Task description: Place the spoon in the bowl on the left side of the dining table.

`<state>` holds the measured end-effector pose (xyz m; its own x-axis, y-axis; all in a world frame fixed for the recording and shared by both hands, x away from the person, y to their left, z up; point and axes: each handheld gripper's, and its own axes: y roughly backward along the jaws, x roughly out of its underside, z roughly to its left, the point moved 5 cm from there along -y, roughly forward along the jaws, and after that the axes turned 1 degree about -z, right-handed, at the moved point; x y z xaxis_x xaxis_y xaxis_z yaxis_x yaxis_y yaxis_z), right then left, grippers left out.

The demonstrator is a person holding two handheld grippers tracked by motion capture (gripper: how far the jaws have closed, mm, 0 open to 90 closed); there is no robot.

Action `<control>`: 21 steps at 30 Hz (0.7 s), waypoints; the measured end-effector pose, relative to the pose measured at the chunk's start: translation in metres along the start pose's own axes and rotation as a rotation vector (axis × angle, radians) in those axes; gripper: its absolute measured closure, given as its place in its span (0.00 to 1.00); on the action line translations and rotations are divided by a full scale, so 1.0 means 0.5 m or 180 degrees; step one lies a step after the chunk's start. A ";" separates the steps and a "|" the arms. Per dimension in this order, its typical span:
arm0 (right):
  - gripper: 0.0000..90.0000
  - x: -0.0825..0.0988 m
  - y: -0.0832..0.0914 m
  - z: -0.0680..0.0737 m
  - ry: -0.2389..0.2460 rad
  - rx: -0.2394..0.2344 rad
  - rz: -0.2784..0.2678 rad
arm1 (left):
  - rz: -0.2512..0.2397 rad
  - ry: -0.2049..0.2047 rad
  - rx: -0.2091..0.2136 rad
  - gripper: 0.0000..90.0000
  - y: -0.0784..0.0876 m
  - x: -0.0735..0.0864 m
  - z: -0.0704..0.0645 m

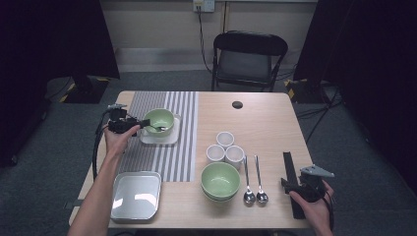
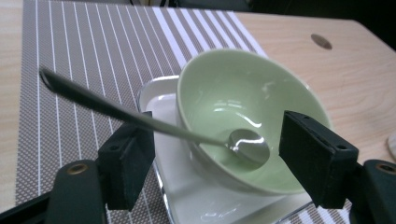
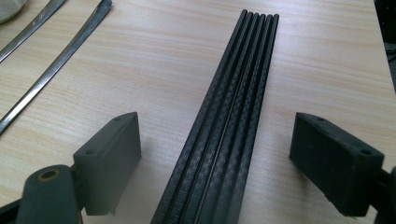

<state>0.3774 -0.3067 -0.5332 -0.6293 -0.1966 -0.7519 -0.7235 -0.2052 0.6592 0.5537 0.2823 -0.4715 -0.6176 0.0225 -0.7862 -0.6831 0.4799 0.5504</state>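
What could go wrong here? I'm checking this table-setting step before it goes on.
1. The spoon leans on the green bowl's rim, its handle jutting out past the left gripper; the open fingers sit close beside it and might knock it out when pulling away.
2. The bowl sits off-centre on the white square plate, so a nudge might shift it.

A light wooden table (image 1: 265,113) holds a grey striped mat (image 1: 167,157), a shiny square metal tray (image 1: 136,195), three small white cups (image 1: 225,149), a green bowl (image 1: 220,181), two silver spoons (image 1: 254,183) and black chopsticks (image 3: 224,130).
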 end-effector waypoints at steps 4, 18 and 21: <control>0.17 0.000 0.000 0.000 0.0001 -0.0001 0.0000 | 0.0031 -0.0003 0.0018 0.30 -0.002 0.007 0.002; 0.17 0.000 0.000 0.000 0.0001 0.0003 0.0000 | -0.0036 -0.0043 0.0024 0.30 0.023 0.006 -0.001; 0.17 0.000 0.000 0.000 0.0001 0.0000 0.0001 | -0.0036 -0.0029 0.0034 0.30 0.027 0.015 0.001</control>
<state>0.3774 -0.3067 -0.5331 -0.6293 -0.1970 -0.7518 -0.7233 -0.2052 0.6593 0.5402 0.2894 -0.4699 -0.6062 0.0250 -0.7949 -0.6858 0.4896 0.5384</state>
